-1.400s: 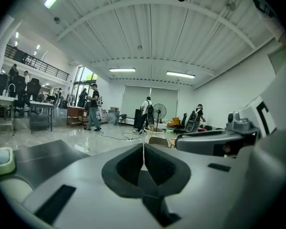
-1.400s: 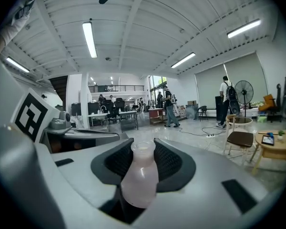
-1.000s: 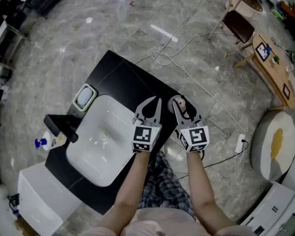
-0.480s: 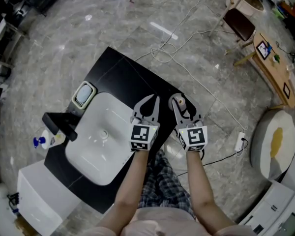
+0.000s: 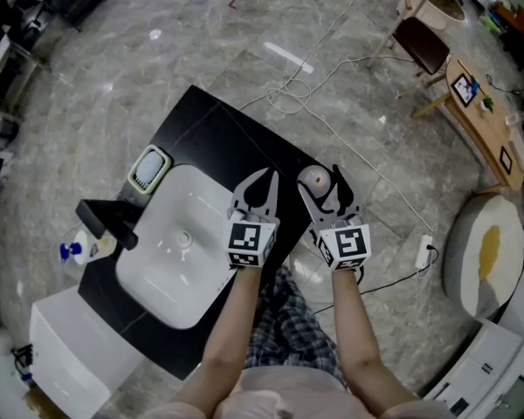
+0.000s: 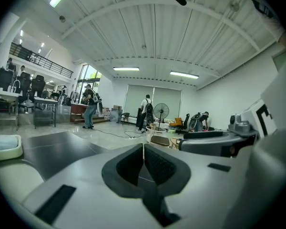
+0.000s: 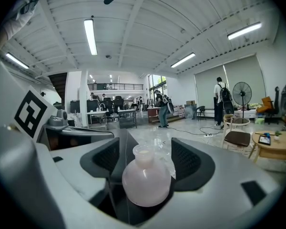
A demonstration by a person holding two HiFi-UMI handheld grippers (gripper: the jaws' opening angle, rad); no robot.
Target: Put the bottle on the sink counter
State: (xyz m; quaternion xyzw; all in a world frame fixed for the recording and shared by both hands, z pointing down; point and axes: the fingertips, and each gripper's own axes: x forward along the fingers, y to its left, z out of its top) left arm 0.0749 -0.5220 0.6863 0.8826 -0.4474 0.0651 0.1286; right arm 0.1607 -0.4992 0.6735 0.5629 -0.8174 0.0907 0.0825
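Note:
A small pale pink bottle [image 5: 313, 180] with a round belly stands upright on the black sink counter [image 5: 210, 138], close to the counter's right edge. My right gripper [image 5: 320, 187] straddles it, and its jaws are opening. In the right gripper view the bottle [image 7: 145, 178] sits between the two dark pads [image 7: 187, 159] with a gap on each side. My left gripper [image 5: 254, 190] hovers over the counter just left of the bottle, beside the basin, shut and empty [image 6: 143, 160].
A white basin [image 5: 179, 243] is set into the counter, with a black faucet [image 5: 109, 221] at its left. A white soap dish [image 5: 148, 171] lies beside the basin. A blue-capped spray bottle [image 5: 79, 251] stands at the left end. Cables [image 5: 297, 94] trail over the marble floor beyond.
The right gripper's jaws have spread apart and come off the bottle, which stays standing on the counter. The left gripper has drifted slightly left.

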